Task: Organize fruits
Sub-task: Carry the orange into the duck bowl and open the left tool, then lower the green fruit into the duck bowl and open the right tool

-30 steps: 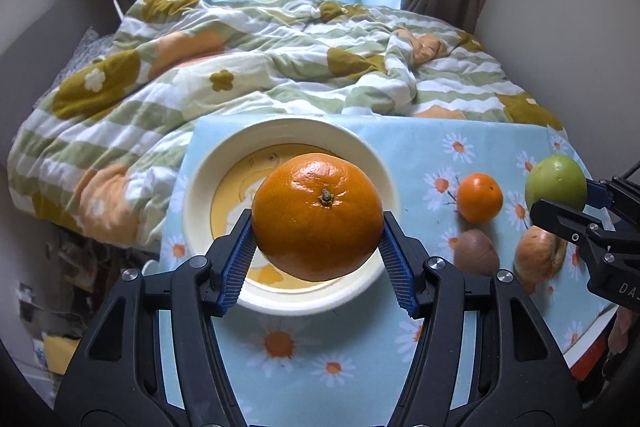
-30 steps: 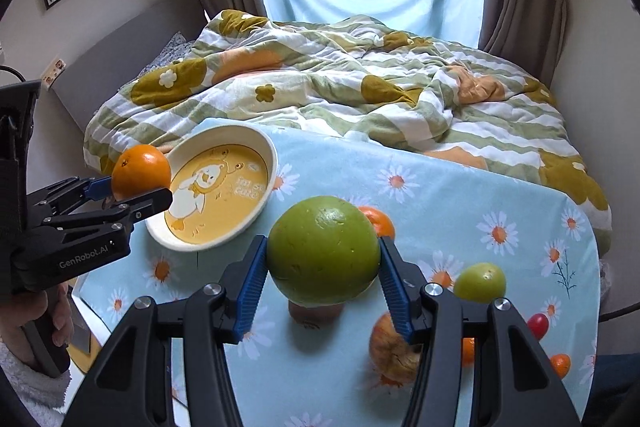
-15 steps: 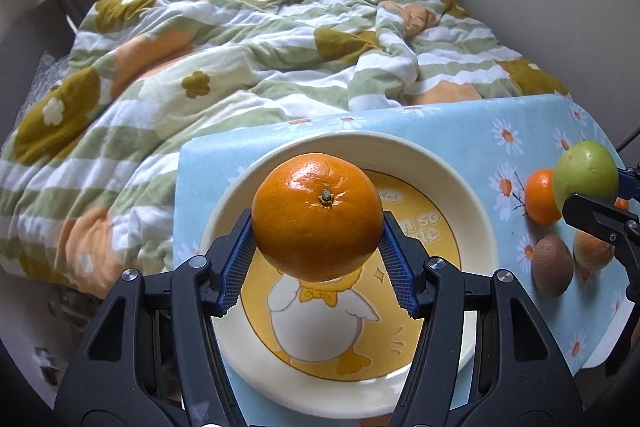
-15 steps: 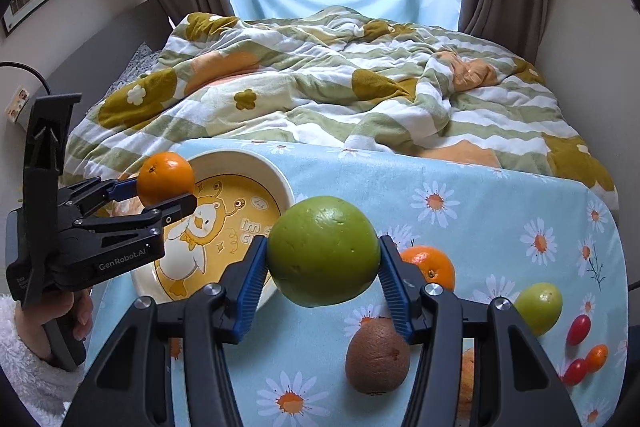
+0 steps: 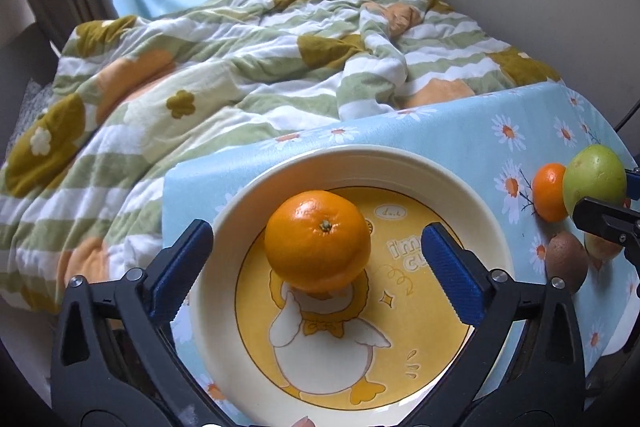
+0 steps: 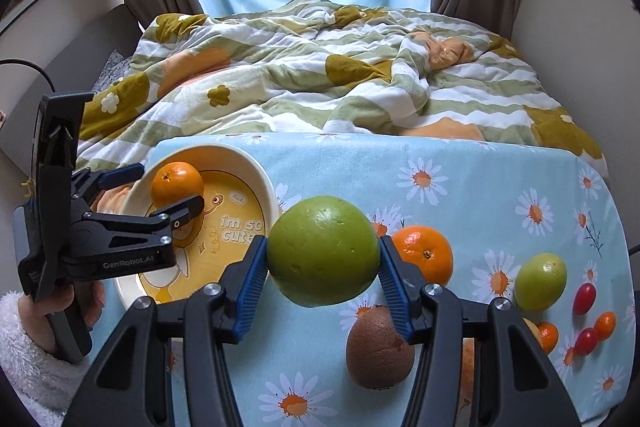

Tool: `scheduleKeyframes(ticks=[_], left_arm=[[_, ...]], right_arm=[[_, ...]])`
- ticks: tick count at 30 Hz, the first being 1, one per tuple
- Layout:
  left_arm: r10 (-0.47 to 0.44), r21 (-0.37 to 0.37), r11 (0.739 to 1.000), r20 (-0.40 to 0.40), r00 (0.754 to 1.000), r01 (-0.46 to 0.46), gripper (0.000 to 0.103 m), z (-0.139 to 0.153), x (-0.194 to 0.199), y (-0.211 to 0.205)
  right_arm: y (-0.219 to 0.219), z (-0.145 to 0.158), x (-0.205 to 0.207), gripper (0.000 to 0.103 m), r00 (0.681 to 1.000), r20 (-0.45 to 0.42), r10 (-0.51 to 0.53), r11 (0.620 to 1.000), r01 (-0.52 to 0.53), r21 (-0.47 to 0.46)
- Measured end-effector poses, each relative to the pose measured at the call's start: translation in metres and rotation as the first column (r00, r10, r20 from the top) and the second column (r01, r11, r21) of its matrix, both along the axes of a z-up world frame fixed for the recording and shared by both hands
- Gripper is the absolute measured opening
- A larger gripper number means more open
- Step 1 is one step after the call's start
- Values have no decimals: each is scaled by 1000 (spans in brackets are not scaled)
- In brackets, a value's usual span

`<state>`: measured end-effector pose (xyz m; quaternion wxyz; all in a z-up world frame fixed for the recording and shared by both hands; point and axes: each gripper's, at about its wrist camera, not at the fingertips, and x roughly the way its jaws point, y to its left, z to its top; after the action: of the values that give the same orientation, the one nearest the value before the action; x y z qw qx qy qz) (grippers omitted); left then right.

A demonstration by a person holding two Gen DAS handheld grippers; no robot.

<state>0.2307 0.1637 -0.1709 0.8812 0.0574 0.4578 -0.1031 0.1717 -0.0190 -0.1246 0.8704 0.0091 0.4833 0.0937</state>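
An orange [image 5: 318, 239] sits in the cream plate with a yellow duck picture [image 5: 460, 187]. My left gripper [image 5: 318, 267] is open around the orange, its blue pads [image 5: 450, 269] apart from it on both sides. The orange [image 6: 177, 184], the plate [image 6: 256, 171] and my left gripper [image 6: 160, 193] also show in the right wrist view. My right gripper [image 6: 323, 255] is shut on a large green fruit [image 6: 323, 251] and holds it above the table, right of the plate. The same fruit [image 5: 594, 179] shows at the right in the left wrist view.
On the daisy tablecloth [image 6: 480, 167] lie a small orange [image 6: 424, 253], a kiwi [image 6: 380, 347], a small green fruit [image 6: 540, 281] and several cherry tomatoes [image 6: 584, 299]. A rumpled blanket [image 6: 320, 75] covers the bed behind the table. The table's edge runs just left of the plate.
My left gripper has opened and let go of the orange, which now rests in the plate. My right gripper has moved closer to the plate with the green fruit.
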Motion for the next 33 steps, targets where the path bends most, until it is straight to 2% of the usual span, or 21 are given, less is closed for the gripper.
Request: scheduleKeyframes(ticks=[8,14,26,33], left_arm=[[59,6,998,-27,998,-59,103,16,-23,8],[136,20,991,-32,990,-136,103,25,-46,20],[264,46,964,-78,961,-261,103,20,-85,35],[320,46,947,-113,941,-317,103,9,-100,41]], right_arm=[[3,12,8,50,998,14,63,998,-63,6],[20,8,22,50,985,4,170,985,-170,14],[68,-28,45,50,932,-51,358,934,-358,6],[83,-45,48,50,911,-44,410,911,-412,-30]])
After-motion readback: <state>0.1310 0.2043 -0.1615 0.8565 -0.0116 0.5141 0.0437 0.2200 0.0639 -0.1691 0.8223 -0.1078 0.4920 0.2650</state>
